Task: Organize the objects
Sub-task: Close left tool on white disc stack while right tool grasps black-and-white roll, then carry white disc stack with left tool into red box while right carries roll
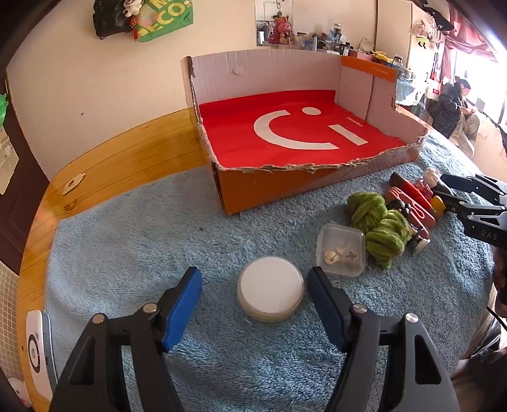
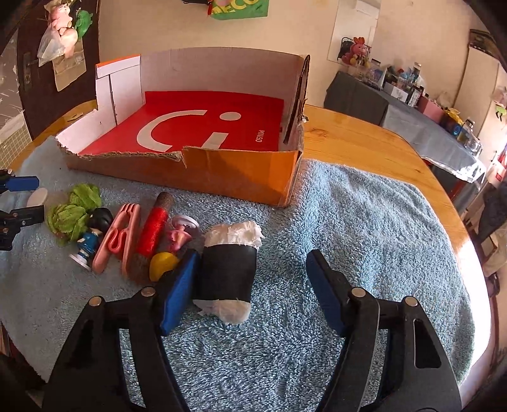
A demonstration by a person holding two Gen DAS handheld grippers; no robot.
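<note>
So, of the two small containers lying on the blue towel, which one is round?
The white-lidded tin, between the left gripper fingers, is round. The clear plastic box beside the green yarn is square.

"MINISO" stands in small white letters on the red sheet lining the cardboard box, at its 3 o'clock edge. The green bag on the wall shows partial letters "ECO". "DAS" marks the right gripper.

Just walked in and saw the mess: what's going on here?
A person is sorting small things with two handheld grippers. The left gripper straddles a round white tin, not yet gripping. The right gripper is open around a black-and-white roll. The cardboard box is still empty.
</note>
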